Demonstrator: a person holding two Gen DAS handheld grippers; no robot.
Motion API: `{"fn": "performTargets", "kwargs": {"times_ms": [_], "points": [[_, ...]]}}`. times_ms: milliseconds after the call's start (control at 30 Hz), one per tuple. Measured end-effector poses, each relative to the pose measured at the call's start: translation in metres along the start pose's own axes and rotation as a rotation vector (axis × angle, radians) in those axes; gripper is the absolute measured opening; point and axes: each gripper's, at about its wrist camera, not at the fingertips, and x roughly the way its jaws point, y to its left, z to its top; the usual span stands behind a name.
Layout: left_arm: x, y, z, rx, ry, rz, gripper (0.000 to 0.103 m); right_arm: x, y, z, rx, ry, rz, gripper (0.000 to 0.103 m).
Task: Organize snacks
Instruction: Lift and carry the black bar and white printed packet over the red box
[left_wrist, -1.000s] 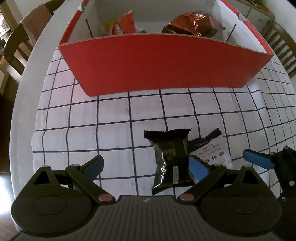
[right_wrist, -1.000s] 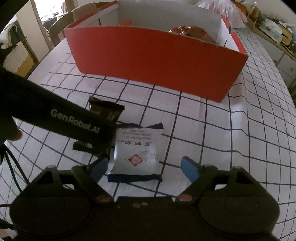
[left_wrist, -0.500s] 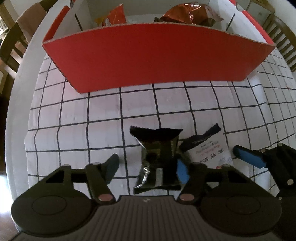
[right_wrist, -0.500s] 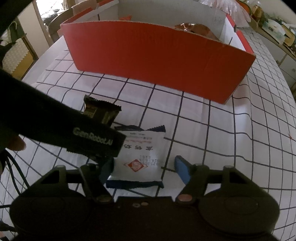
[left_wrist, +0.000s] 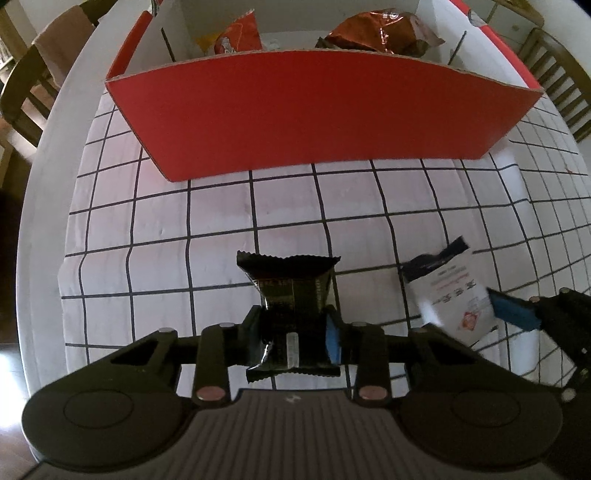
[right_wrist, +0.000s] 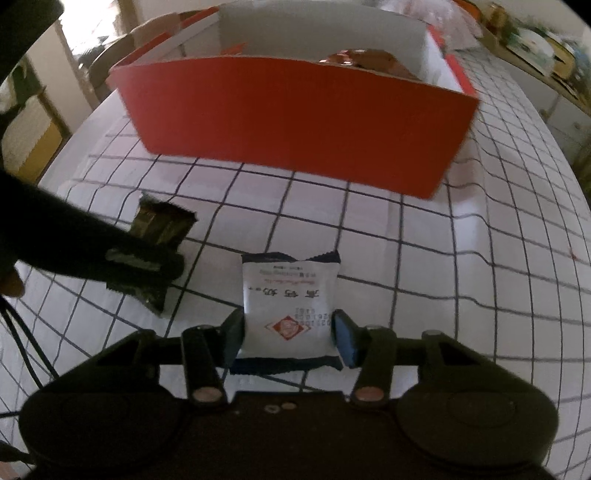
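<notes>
A black snack packet (left_wrist: 291, 288) lies on the checked cloth, and my left gripper (left_wrist: 293, 328) points down over it. Its jaws are closing with the packet pinched between the pads. To its right is a white snack packet (left_wrist: 452, 299) with red print. My right gripper (right_wrist: 288, 336) is closing on this white packet (right_wrist: 290, 295), both blue pads against its sides. From the right wrist, the black packet (right_wrist: 162, 225) shows partly under the left gripper's dark body (right_wrist: 92, 254). Behind both stands a red cardboard box (left_wrist: 314, 110) holding an orange bag (left_wrist: 236, 37) and a shiny brown bag (left_wrist: 380, 31).
The white cloth with a black grid (left_wrist: 221, 229) covers a round white table whose edge (left_wrist: 40, 206) curves close on the left. Wooden chairs stand at the left (left_wrist: 26, 85) and far right (left_wrist: 554, 74). A cluttered sideboard (right_wrist: 535, 48) is at the back right.
Both pairs of jaws have closed in from wide apart onto their packets. The white packet now lies apart from the black one, straight between the right fingers.
</notes>
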Motion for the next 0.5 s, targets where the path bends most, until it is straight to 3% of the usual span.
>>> {"fn": "performTargets", "kwargs": {"times_ms": [267,500], "points": [[-0.021,0.019,-0.008,-0.016,-0.022,-0.059,0.033,-0.040,-0.016,-0.008,0.139,-0.117,0.019,0.049],[-0.051,0.025,-0.007,0.003,-0.069,-0.050,0.033,-0.080,-0.027,-0.018,0.250,-0.249,0.017,0.049]]}}
